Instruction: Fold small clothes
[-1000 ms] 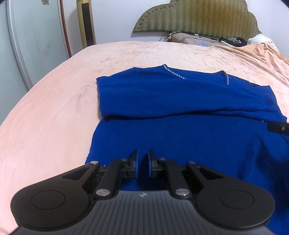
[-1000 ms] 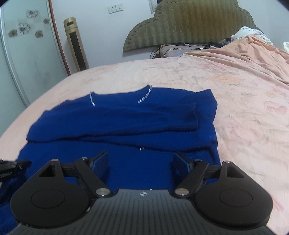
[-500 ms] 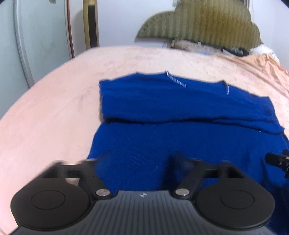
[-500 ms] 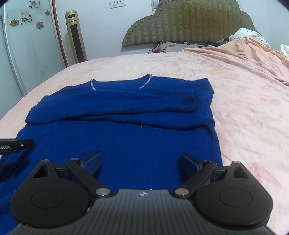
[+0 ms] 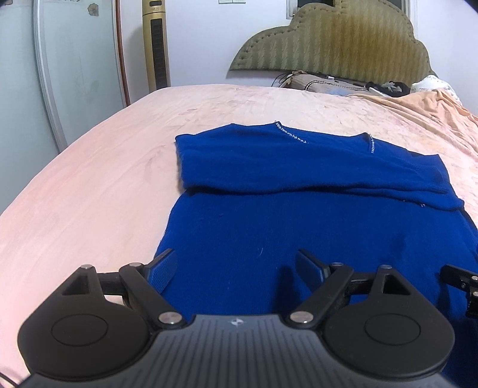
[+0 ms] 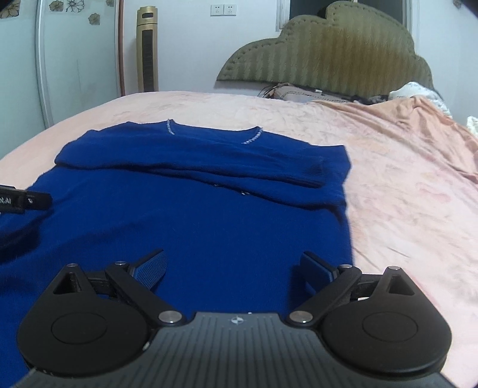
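Left wrist view: the left gripper (image 5: 236,265) stands wide with nothing between its pads, hovering over the near left part of the royal-blue knitted sweater (image 5: 298,215); its jaws have just been opening. That sweater lies flat on the peach-pink bed cover (image 5: 89,185), sleeves folded across the chest, beaded neckline at 12 o'clock. At 3 o'clock a black fingertip of the right gripper (image 5: 460,277) pokes in. Right wrist view: the right gripper (image 6: 233,267) is spread wide too, jaws just opening, empty, above the sweater (image 6: 209,215) near its right side. Only here do 2 white wall sockets (image 6: 222,9) appear at 12 o'clock, and the left gripper's tip (image 6: 27,201) at 9 o'clock.
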`<state>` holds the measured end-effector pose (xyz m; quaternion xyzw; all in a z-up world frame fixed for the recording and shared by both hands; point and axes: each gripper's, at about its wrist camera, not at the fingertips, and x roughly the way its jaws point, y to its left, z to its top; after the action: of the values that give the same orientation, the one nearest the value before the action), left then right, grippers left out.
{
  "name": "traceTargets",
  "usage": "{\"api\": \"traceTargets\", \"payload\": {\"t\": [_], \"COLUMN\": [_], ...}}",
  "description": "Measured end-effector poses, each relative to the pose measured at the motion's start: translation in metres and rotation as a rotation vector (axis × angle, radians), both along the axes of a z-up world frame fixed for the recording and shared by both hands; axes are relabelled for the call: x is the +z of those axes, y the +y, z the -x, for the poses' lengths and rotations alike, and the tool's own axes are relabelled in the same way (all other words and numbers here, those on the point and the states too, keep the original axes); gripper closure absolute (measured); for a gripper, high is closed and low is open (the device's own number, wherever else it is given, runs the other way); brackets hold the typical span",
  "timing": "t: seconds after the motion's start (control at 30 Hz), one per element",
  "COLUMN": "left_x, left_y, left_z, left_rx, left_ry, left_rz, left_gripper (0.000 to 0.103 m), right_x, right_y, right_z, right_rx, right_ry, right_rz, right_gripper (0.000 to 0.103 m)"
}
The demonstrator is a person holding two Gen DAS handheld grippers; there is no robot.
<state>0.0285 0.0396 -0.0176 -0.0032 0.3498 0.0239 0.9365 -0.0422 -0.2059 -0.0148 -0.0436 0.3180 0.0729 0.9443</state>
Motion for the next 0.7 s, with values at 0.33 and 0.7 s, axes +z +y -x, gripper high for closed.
{"api": "traceTargets", "payload": {"t": [0.33, 0.7], "left_x": [-0.004, -0.009], "left_y": [-0.011, -0.005], "left_z": [0.026, 0.047], "left_rx": [-0.053, -0.041], "left_ry": [0.014, 0.006], "left_rz": [-0.028, -0.084], "left_gripper": [0.016, 0.016], "right_x": [0.003, 0.003], "right_y": [-0.003, -0.023], "right_z": [0.025, 0.051], "right_rx": [0.011, -0.032], "right_ry": [0.0, -0.01], "right_rz": [0.004, -0.079], "right_gripper": [0.005, 0.004]}}
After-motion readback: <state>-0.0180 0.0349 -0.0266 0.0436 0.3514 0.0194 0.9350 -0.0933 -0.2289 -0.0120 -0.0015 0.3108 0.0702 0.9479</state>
